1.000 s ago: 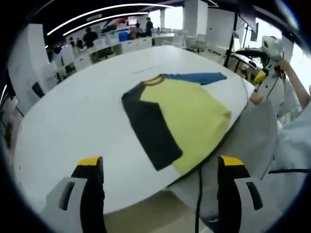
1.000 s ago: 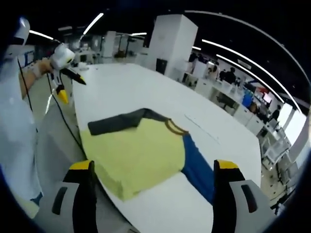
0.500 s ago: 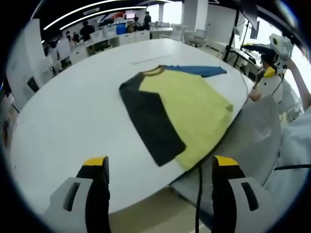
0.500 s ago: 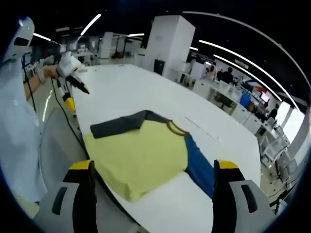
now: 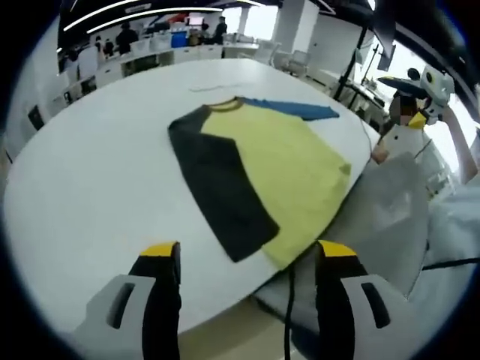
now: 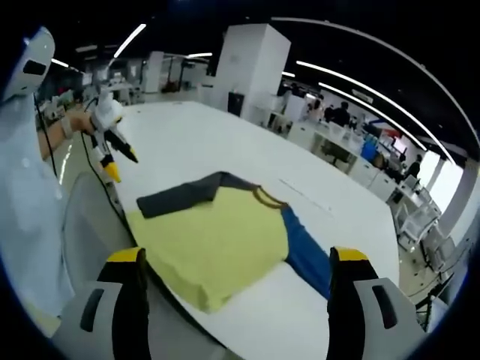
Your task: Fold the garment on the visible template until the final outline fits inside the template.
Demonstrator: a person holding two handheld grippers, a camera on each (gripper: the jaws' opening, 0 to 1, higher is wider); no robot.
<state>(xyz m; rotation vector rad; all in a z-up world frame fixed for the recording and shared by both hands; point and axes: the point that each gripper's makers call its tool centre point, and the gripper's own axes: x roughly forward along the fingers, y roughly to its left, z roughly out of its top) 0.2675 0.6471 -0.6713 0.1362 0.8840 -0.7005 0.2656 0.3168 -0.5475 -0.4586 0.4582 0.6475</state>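
Looks like a big open-plan office: a huge white table (image 6: 195,142) up front, rows of desks (image 6: 352,154) with people sitting at them in the back, long strip lights (image 6: 360,79) on a dark ceiling, and white pillars (image 6: 251,64) plus office chairs (image 5: 300,60).

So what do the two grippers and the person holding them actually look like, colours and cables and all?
Both the left gripper and the right gripper have grey jaw bodies, black inner faces and yellow tips. A black cable hangs between the left jaws. Seen from the side, the left gripper has a white body. The person wears a pale sleeve.
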